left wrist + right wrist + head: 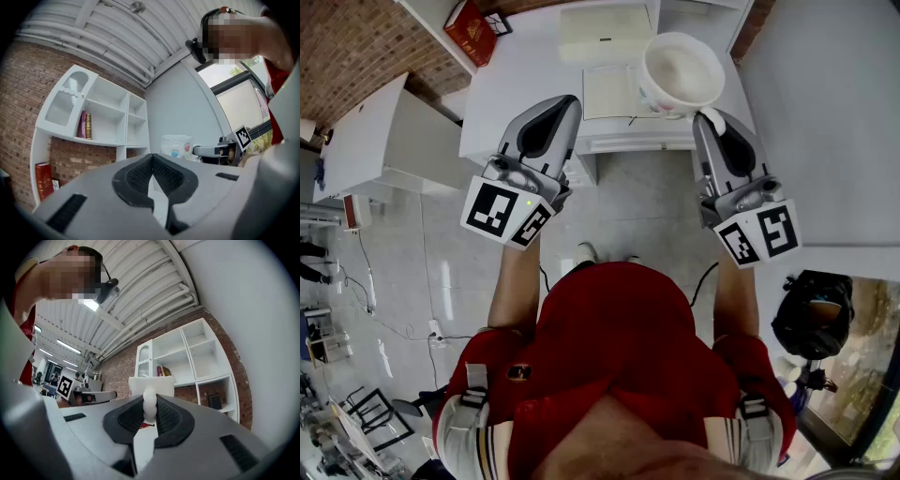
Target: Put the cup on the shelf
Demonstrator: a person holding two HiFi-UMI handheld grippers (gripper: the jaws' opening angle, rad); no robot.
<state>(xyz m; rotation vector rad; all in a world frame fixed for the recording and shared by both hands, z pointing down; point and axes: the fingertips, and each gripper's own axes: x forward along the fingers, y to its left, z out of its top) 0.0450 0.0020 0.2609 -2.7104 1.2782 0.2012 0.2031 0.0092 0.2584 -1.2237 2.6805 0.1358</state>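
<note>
A white cup point(682, 70) with a wide mouth hangs in front of the white shelf unit point(525, 66). My right gripper point(705, 114) is shut on its handle. In the right gripper view the handle point(149, 404) sits pinched between the pads, with the cup's body point(151, 384) just beyond and the shelf's open compartments point(187, 357) behind. My left gripper point(572, 98) is raised to the cup's left, shut and empty. From the left gripper view its pads meet at the tip point(151, 157), and the cup point(177, 145) shows to the right, before the shelf point(108, 122).
Books point(84, 125) stand in one shelf compartment and a red book point(471, 28) lies lower at the left. A dark frame point(215, 401) sits in a lower compartment. A grey wall point(825, 103) is at the right, a white cabinet point(366, 141) at the left, a black bag point(811, 323) on the floor.
</note>
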